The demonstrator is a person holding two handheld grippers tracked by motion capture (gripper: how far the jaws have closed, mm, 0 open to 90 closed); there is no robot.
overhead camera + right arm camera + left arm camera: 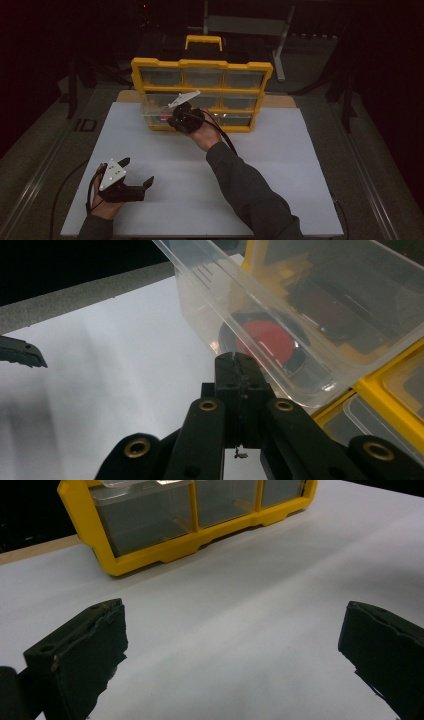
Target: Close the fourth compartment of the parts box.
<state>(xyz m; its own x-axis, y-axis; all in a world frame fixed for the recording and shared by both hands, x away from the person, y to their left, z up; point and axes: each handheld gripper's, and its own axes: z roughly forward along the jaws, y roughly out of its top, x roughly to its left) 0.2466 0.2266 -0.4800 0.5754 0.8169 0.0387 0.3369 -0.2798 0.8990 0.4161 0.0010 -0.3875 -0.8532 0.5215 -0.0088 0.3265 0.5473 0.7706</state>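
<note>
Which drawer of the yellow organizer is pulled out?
The clear drawer at the left of the middle row, at the right gripper; it juts forward, with a red-and-black item inside. The others sit flush.

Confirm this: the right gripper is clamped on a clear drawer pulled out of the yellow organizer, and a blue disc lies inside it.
Not quite. The disc is red, as the right gripper view shows. The rest holds: the right gripper is clamped on the clear drawer of the yellow organizer.

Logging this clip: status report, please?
Right gripper shut on clear drawer rim, drawer pulled partway from yellow organizer. Left gripper open, idle on table. Nothing obstructing.
</note>
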